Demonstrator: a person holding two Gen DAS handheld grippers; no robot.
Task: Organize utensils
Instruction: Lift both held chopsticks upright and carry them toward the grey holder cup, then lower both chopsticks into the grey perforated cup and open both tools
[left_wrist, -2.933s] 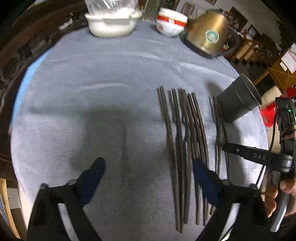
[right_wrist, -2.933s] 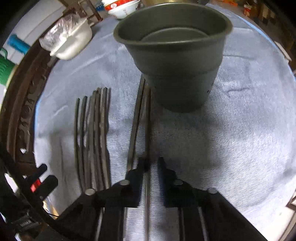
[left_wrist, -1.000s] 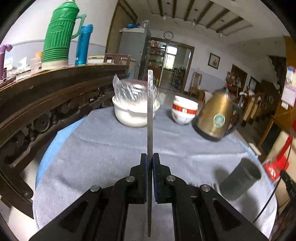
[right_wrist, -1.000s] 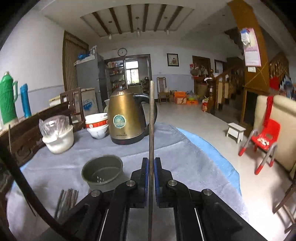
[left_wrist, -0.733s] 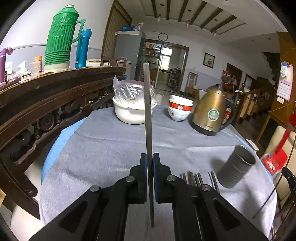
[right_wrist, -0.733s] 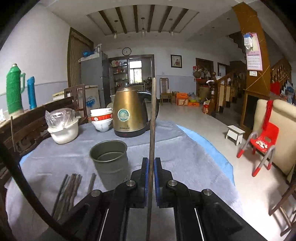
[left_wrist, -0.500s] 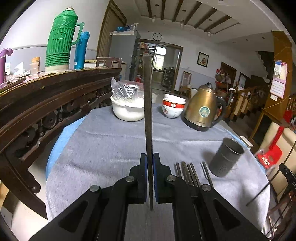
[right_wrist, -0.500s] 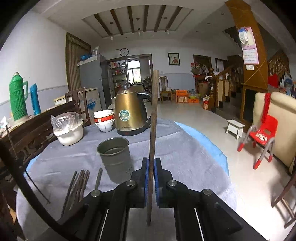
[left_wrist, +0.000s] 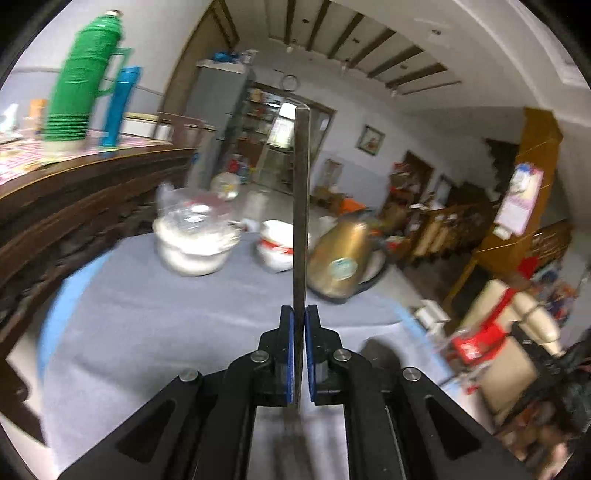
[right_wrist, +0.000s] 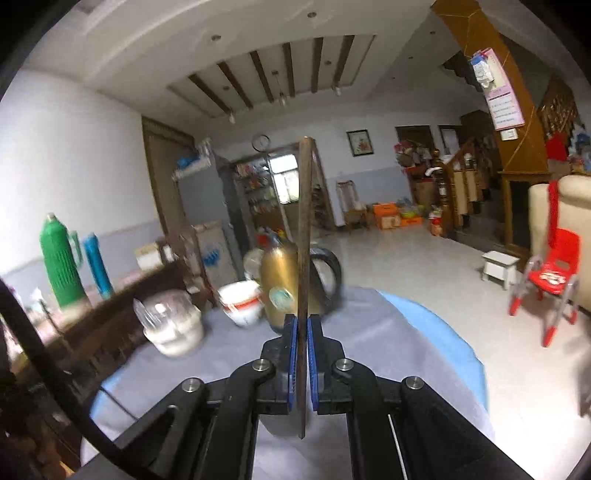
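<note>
My left gripper (left_wrist: 298, 321) is shut on a dark chopstick (left_wrist: 301, 206) that stands upright between its blue pads, above the grey-clothed table (left_wrist: 155, 317). My right gripper (right_wrist: 302, 328) is shut on another dark chopstick (right_wrist: 304, 229), also upright. In the left wrist view a dark blurred shape at right (left_wrist: 380, 354) may be the grey cup. In the right wrist view a grey shape (right_wrist: 275, 424) below the jaws may be the cup's rim. The chopsticks lying on the table are hidden.
A white bowl with a plastic bag (left_wrist: 192, 247), a red-and-white bowl (left_wrist: 277, 251) and a gold kettle (left_wrist: 340, 258) stand at the table's far side. A dark wooden sideboard (left_wrist: 74, 192) with a green thermos (left_wrist: 74, 96) runs along the left.
Both grippers still hold their chopsticks upright. Both views have tilted up and swung. The cup and the lying chopsticks have dropped out of clear view. The frames are blurred by motion.
</note>
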